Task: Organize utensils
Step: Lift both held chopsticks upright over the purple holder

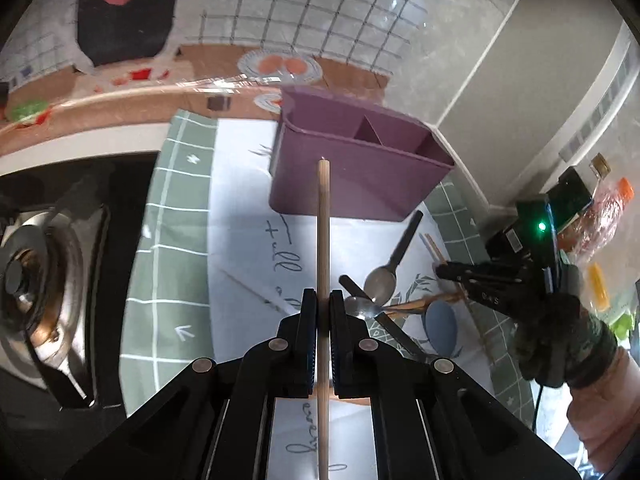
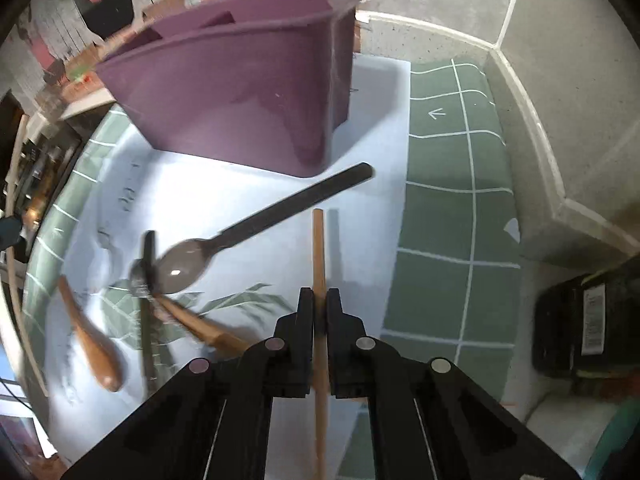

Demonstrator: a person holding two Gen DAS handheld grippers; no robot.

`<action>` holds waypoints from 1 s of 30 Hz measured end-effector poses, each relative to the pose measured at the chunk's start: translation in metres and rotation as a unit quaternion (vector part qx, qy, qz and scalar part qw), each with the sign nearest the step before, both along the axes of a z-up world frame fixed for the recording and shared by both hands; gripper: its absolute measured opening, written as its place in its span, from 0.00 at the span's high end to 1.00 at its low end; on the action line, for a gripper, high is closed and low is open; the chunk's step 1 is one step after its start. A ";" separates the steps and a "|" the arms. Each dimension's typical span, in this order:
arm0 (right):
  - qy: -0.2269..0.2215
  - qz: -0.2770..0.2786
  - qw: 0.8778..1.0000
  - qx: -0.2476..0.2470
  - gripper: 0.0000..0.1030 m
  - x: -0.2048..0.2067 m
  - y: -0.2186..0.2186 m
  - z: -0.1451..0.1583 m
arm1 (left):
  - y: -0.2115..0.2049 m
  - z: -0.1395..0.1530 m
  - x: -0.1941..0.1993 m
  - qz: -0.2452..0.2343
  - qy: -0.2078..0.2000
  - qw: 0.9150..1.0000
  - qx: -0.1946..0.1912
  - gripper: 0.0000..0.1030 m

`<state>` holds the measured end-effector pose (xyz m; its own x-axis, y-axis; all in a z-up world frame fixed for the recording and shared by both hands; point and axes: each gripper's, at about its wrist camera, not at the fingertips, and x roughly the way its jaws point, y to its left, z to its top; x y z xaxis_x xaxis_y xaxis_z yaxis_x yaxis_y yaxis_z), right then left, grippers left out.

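Glossy smooth purple plastic caddy (image 2: 240, 92) on matt paper sheet (image 2: 256, 200), green cloth mat (image 2: 448, 208) beneath; before the caddy, matt wooden chopstick (image 2: 319, 256), shiny metal spoon (image 2: 180, 268).

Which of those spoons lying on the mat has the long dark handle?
The big grey spoon, its dark handle pointing toward the purple caddy. The brown wooden spoon lies farther left.

Obstacles: purple caddy (image 1: 352, 168) at twelve o'clock of my left fingers (image 1: 323, 300), compartments open on top. Loose spoons (image 1: 382, 280) heaped at two o'clock, my right gripper (image 1: 452, 272) beyond them at three. Stove burner (image 1: 28, 280) at nine o'clock. Free room: bare white mat (image 1: 240, 248) on the bench between ten and twelve.
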<state>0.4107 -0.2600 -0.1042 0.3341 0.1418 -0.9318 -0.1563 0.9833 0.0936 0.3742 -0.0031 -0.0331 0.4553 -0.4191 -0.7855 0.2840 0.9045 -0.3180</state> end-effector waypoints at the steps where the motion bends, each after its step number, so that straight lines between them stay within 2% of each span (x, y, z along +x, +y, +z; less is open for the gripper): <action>1: -0.010 -0.004 1.000 0.009 0.95 -0.005 0.000 0.007 | 0.006 0.005 -0.006 0.001 -0.006 1.000 -0.005 0.94; 6: -0.082 -0.011 0.996 0.041 0.95 -0.032 0.003 0.069 | 0.013 0.037 -0.014 0.008 -0.045 0.998 -0.037 0.94; 9: -0.133 -0.014 0.990 0.053 0.95 -0.047 0.009 0.114 | 0.009 0.066 -0.014 0.000 -0.079 0.995 -0.056 0.94; 13: -0.206 -0.013 0.977 0.060 0.95 -0.053 0.021 0.178 | -0.001 0.121 -0.008 -0.021 -0.137 0.988 -0.075 0.94; 16: -0.292 -0.002 0.955 0.053 0.95 -0.060 0.032 0.235 | -0.006 0.173 -0.002 -0.033 -0.195 0.976 -0.087 0.94; 19: -0.390 -0.005 0.919 0.050 0.95 -0.061 0.038 0.292 | -0.011 0.220 0.001 -0.027 -0.268 0.959 -0.088 0.94; 21: -0.431 -0.010 0.901 0.048 0.95 -0.056 0.040 0.316 | -0.015 0.248 0.005 -0.016 -0.316 0.944 -0.089 0.94; 22: -0.449 -0.017 0.892 0.046 0.95 -0.051 0.041 0.328 | -0.017 0.255 0.008 -0.012 -0.328 0.940 -0.091 0.94; 24: -0.466 -0.023 0.883 0.053 0.95 -0.039 0.041 0.341 | -0.021 0.268 0.020 0.005 -0.354 0.931 -0.091 0.94; 26: -0.477 -0.029 0.877 0.053 0.95 -0.027 0.040 0.345 | -0.023 0.269 0.033 0.022 -0.367 0.925 -0.093 0.94; 28: -0.480 -0.032 0.875 0.060 0.95 -0.014 0.039 0.340 | -0.024 0.262 0.047 0.037 -0.371 0.922 -0.100 0.94; 30: -0.477 -0.030 0.876 0.062 0.95 -0.004 0.038 0.331 | -0.027 0.247 0.065 0.046 -0.368 0.923 -0.100 0.94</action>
